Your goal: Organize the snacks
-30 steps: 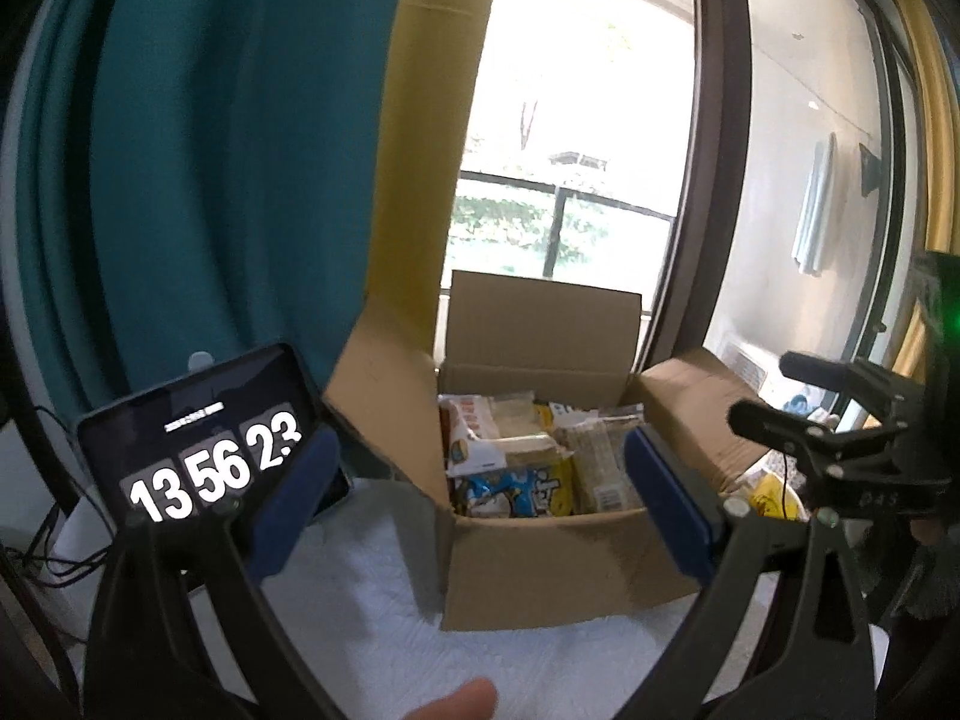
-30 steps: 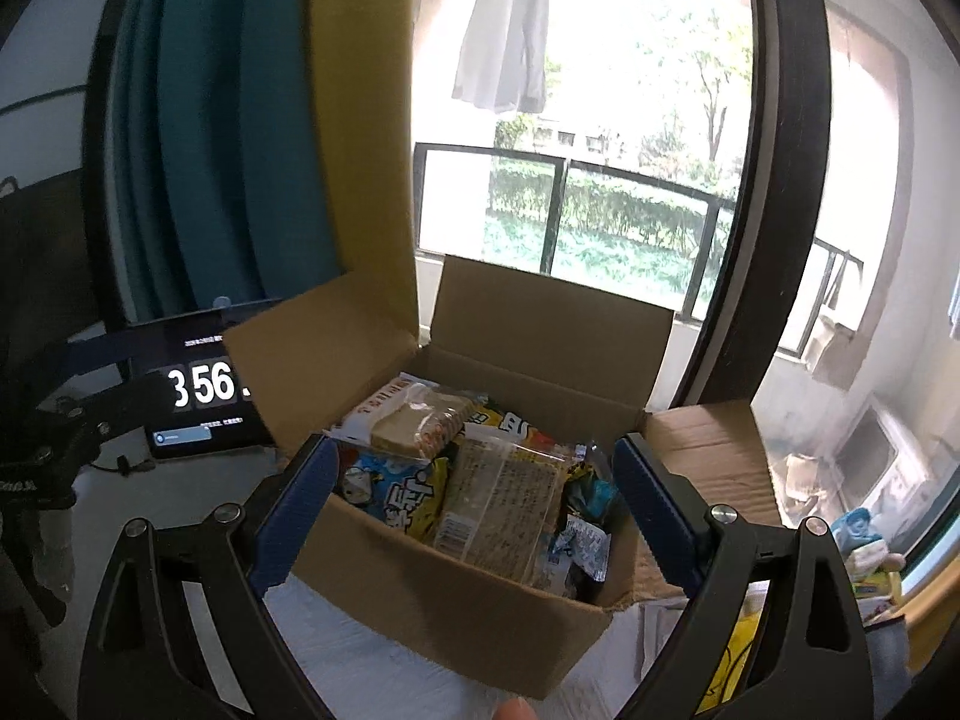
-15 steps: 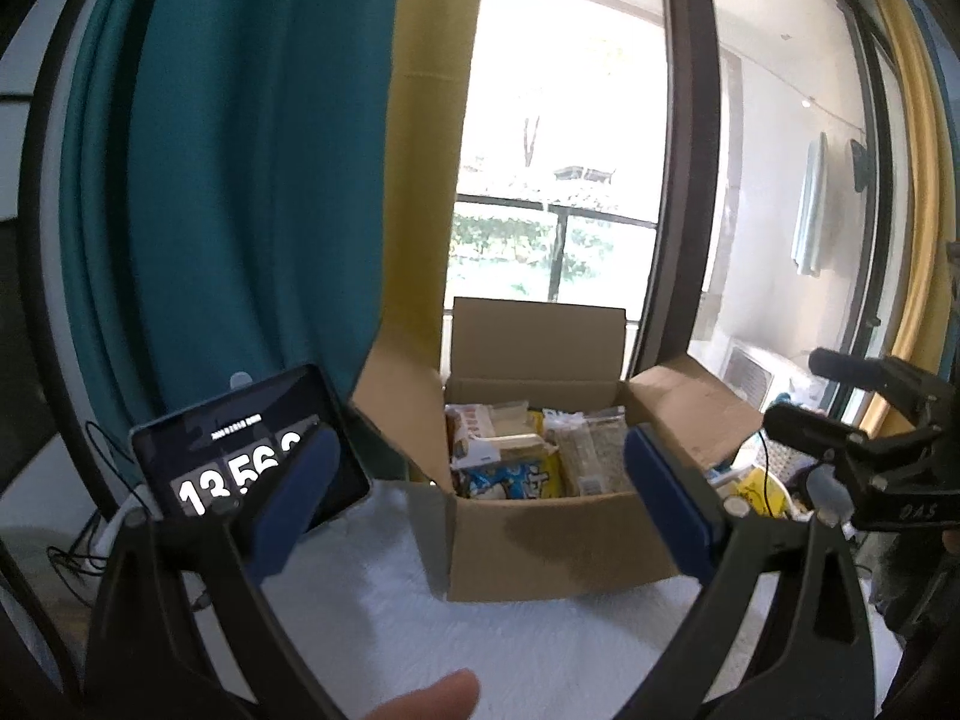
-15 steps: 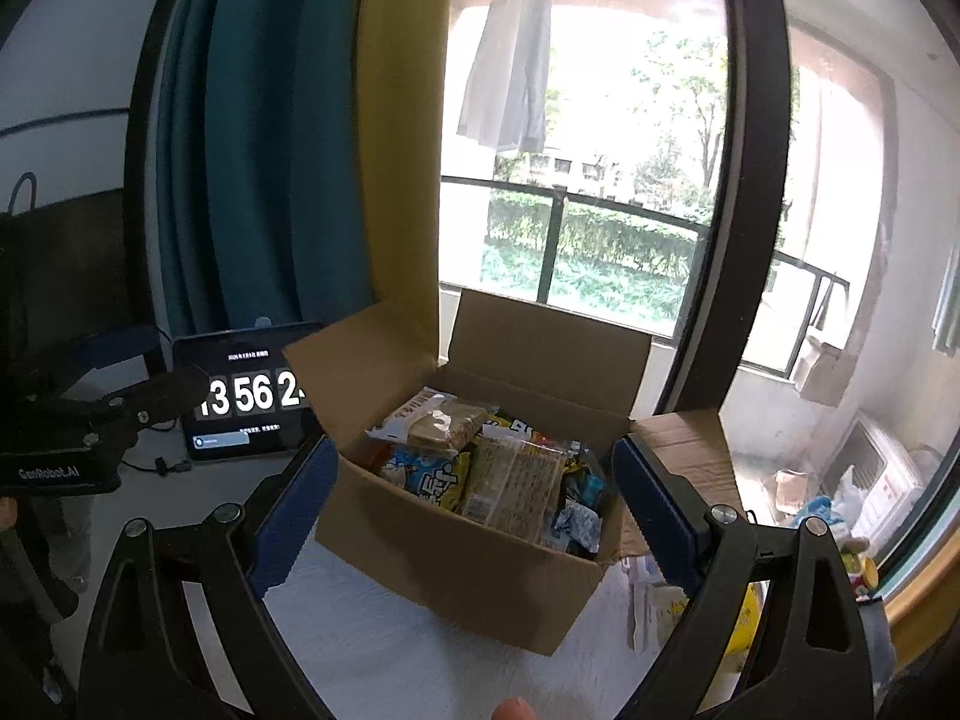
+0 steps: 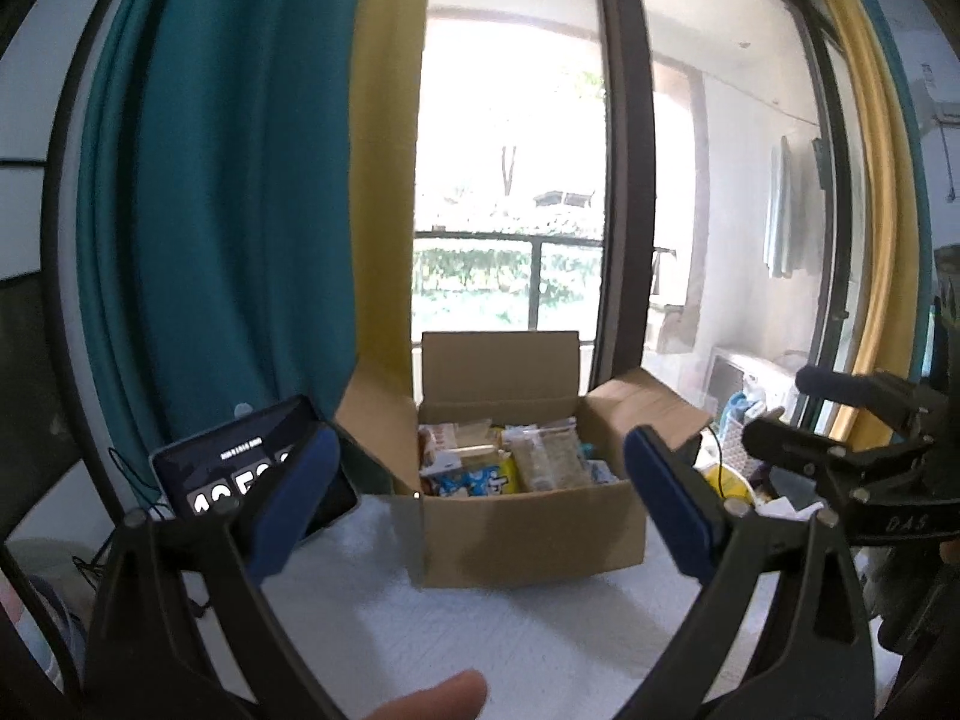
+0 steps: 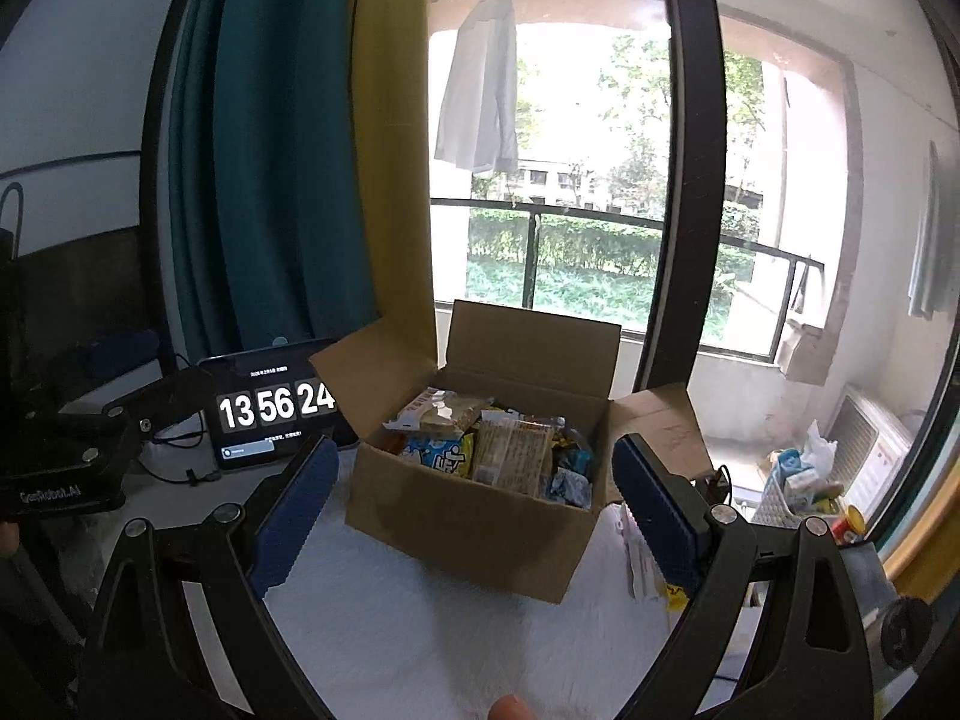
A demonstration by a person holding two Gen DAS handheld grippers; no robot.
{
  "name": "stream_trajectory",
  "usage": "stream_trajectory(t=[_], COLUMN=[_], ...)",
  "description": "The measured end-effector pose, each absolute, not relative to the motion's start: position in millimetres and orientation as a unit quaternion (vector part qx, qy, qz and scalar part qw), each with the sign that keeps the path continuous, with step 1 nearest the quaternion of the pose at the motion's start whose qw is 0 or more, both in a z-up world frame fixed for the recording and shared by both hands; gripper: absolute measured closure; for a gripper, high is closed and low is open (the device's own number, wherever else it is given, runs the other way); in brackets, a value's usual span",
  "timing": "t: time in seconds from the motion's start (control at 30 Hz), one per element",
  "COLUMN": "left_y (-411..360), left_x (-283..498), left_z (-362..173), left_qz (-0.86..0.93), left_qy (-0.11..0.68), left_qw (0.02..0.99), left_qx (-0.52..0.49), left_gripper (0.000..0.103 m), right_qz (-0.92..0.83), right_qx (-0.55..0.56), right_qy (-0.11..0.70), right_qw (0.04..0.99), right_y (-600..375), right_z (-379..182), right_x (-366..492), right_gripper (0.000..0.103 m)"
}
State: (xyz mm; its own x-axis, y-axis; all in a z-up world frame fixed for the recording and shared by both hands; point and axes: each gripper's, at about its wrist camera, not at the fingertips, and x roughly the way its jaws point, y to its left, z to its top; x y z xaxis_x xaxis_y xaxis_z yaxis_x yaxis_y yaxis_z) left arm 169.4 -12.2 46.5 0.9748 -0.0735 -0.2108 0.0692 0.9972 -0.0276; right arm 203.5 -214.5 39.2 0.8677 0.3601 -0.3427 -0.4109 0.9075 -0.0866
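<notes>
Both grabbers are spread wide and hold nothing: the left gripper (image 5: pixel 480 498) and the right gripper (image 6: pixel 474 501). Past them on the white cloth (image 6: pixel 432 618) sits the cardboard box (image 6: pixel 474 516), full of snacks (image 6: pixel 510 450). The sorting looks nearly finished.

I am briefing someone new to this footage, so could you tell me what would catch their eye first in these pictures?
The open cardboard box at the centre of the white-covered table, crammed with snack packets, draws the eye first. To its left a tablet shows a large clock reading 13 56 24. Behind both, a bright balcony window has a pale shirt hanging outside, while the left gripper and right gripper frame the box, both open and empty.
</notes>
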Motion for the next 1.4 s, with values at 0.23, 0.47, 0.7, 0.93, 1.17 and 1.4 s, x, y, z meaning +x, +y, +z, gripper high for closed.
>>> stream_trajectory(t=[0.23,0.47,0.7,0.93,1.17,1.4], left_y=[-22,-30,-34,-36,-33,-31], left_x=[140,119,105,93,88,89], left_z=[43,31,13,7,7,7], left_qz=[-0.043,-0.033,-0.039,-0.046,-0.045,-0.043], left_qy=[0.095,0.089,0.117,0.117,0.109,0.108], left_qw=[0.995,0.995,0.992,0.992,0.993,0.993], left_qx=[-0.010,-0.003,-0.007,-0.004,-0.012,-0.017], left_gripper=[0.006,0.006,0.006,0.006,0.006,0.006], right_qz=[0.194,0.170,0.149,0.154,0.153,0.158], right_qx=[-0.069,-0.073,-0.067,-0.073,-0.071,-0.065], right_qy=[0.161,0.151,0.150,0.157,0.158,0.160], right_qw=[0.965,0.971,0.975,0.973,0.973,0.972], right_y=[-227,-239,-248,-247,-247,-246], right_z=[30,19,1,-9,-9,-9], right_x=[170,140,122,120,122,123], right_gripper=[0.008,0.008,0.008,0.008,0.008,0.008])
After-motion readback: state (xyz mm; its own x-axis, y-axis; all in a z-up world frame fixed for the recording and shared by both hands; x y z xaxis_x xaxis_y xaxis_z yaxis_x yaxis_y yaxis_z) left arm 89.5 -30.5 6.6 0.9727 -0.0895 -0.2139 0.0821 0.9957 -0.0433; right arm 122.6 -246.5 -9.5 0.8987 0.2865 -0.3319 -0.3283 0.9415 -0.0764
